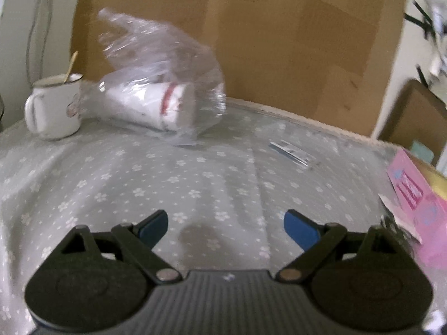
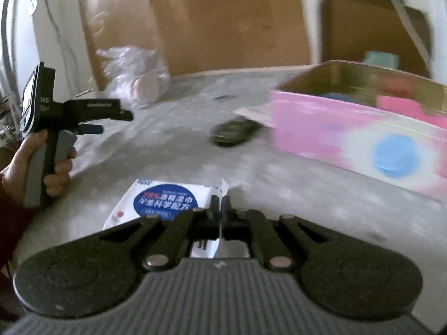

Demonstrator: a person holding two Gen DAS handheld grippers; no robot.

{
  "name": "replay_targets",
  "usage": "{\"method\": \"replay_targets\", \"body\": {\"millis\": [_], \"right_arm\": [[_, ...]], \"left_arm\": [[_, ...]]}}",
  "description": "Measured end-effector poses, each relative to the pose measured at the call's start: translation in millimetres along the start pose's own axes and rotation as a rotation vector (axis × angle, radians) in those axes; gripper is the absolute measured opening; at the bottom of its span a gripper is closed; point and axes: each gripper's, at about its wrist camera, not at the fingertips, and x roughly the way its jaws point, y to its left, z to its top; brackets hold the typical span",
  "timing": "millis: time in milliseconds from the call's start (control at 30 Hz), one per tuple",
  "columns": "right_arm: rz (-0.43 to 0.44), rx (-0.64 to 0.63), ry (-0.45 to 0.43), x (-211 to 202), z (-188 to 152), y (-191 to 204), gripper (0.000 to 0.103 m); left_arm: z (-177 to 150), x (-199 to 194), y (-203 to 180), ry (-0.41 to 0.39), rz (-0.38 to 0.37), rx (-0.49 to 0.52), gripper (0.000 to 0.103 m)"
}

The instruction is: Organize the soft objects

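Right claw (image 2: 220, 208) tilts downward, pinching wipes packet (image 2: 164, 201) by its edge.

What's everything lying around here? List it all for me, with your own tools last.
wipes pack: one, white with a blue label, near edge of the table, its edge pinched by the right gripper
pink box: one, open, right side
dark object: one, black, beside the box, blurred
plastic bag: one, clear, holding a white cup, far left
mug: one, white, left of the bag
tablecloth: one, grey with white flowers
cardboard: brown, behind the table
left gripper: open, empty
right gripper: shut on the pack
hand: holding the left gripper
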Motion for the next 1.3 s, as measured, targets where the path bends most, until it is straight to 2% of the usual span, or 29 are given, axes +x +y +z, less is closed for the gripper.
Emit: {"method": "replay_targets", "body": {"millis": [67, 133, 200, 300, 400, 500, 567, 600, 633, 667, 767, 867, 1000, 1133, 1300], "right_arm": [[0.021, 0.036, -0.015, -15, -8, -15, 0.019], [0.061, 0.048, -0.03, -26, -12, -24, 0.056], [0.103, 0.01, -0.052, -32, -15, -24, 0.069], [0.173, -0.063, -0.045, -31, -18, -20, 0.069], [0.184, -0.127, -0.026, -23, -22, -14, 0.069], [0.164, -0.185, -0.021, -12, -26, -6, 0.069], [0.155, -0.235, -0.028, -10, -29, 0, 0.069], [0.153, -0.257, -0.032, -9, -30, 4, 0.066], [0.16, -0.271, -0.038, -8, -30, 7, 0.058], [0.167, -0.274, -0.041, -8, -30, 7, 0.057], [0.117, -0.289, -0.08, -10, -27, 2, 0.056], [0.067, -0.265, -0.195, -27, -13, -6, 0.056], [-0.044, -0.238, -0.334, -44, 15, -25, 0.056], [-0.148, -0.194, -0.364, -42, 34, -52, 0.056], [-0.243, -0.123, -0.351, -32, 46, -90, 0.056]], "left_arm": [[-2, -2, -9, 0.003, -0.01, 0.047, 0.091], [-7, -6, -21, 0.051, -0.049, 0.086, 0.091], [-16, -20, -36, 0.097, -0.13, 0.098, 0.091], [-32, -53, -66, 0.179, -0.274, 0.141, 0.091], [-46, -79, -92, 0.279, -0.406, 0.169, 0.09], [-62, -87, -114, 0.341, -0.41, 0.229, 0.084], [-71, -84, -121, 0.388, -0.426, 0.223, 0.079], [-74, -86, -123, 0.375, -0.427, 0.22, 0.07], [-78, -86, -127, 0.361, -0.421, 0.236, 0.064], [-80, -87, -132, 0.345, -0.413, 0.254, 0.064], [-82, -87, -141, 0.354, -0.429, 0.256, 0.064], [-69, -84, -150, 0.351, -0.465, 0.238, 0.064], [-38, -90, -184, 0.257, -0.513, 0.303, 0.064], [-11, -80, -230, 0.189, -0.569, 0.357, 0.064], [2, -42, -285, 0.202, -0.611, 0.383, 0.064]]}}
